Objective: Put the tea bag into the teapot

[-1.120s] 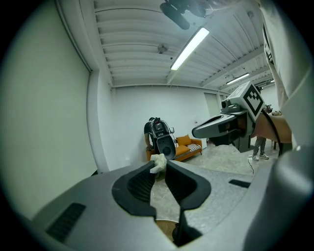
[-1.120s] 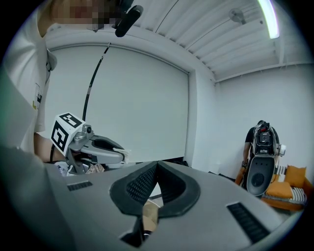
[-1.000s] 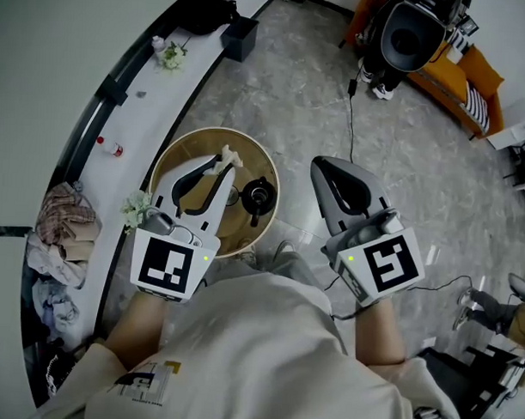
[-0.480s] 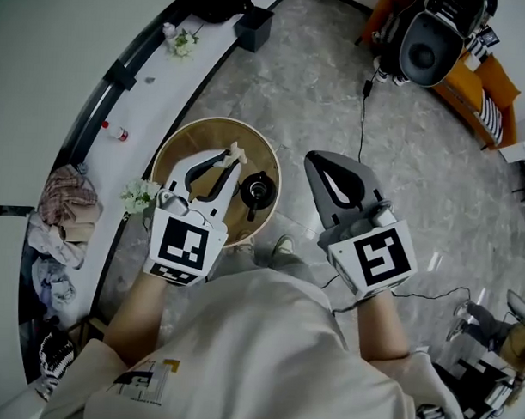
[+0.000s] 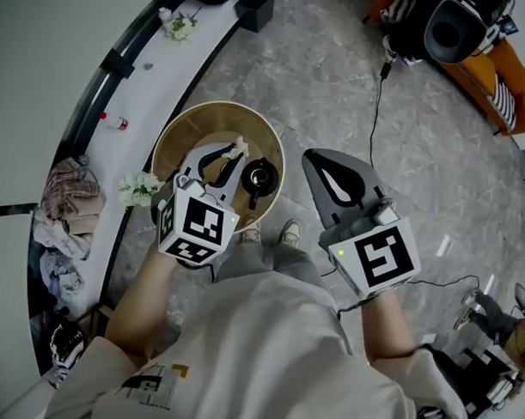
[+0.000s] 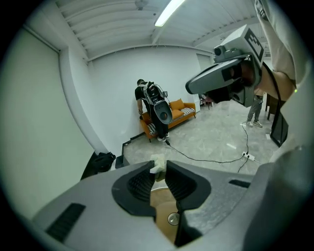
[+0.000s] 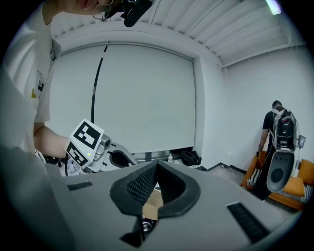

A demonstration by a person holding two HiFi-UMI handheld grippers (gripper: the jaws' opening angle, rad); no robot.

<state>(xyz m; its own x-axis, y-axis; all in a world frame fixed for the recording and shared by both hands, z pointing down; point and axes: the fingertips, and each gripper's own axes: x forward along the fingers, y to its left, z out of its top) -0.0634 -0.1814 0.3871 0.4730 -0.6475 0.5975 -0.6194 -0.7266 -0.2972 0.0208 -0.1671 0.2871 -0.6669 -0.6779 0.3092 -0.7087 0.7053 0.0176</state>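
Claws first: the left claw (image 5: 234, 153) is pinching the tea bag (image 5: 239, 146) between the very tips of its jaws. In the left gripper view I am seeing the pale bag (image 6: 157, 165) sticking out a little above the dark pads (image 6: 139, 184) of this claw (image 6: 158, 170). I am holding this claw over the round wooden table (image 5: 175, 134), so the bag is hanging above the far part of the table top. The black teapot (image 5: 259, 176) is standing on the table just to the right of the left claw's jaws, a little nearer to me than the bag. The bag is being kept outside the teapot, beside it and not over its opening. The right claw (image 5: 310, 158) is pressing its jaws together with nothing between them, and in the right gripper view the ribbed pads (image 7: 142, 184) are meeting at the tips (image 7: 157, 166). This claw is hovering over the grey floor (image 5: 335, 87) to the right of the table, apart from the teapot. Some white flowers (image 5: 138, 190) are lying on the long ledge (image 5: 93, 147) just beside the table's left rim.
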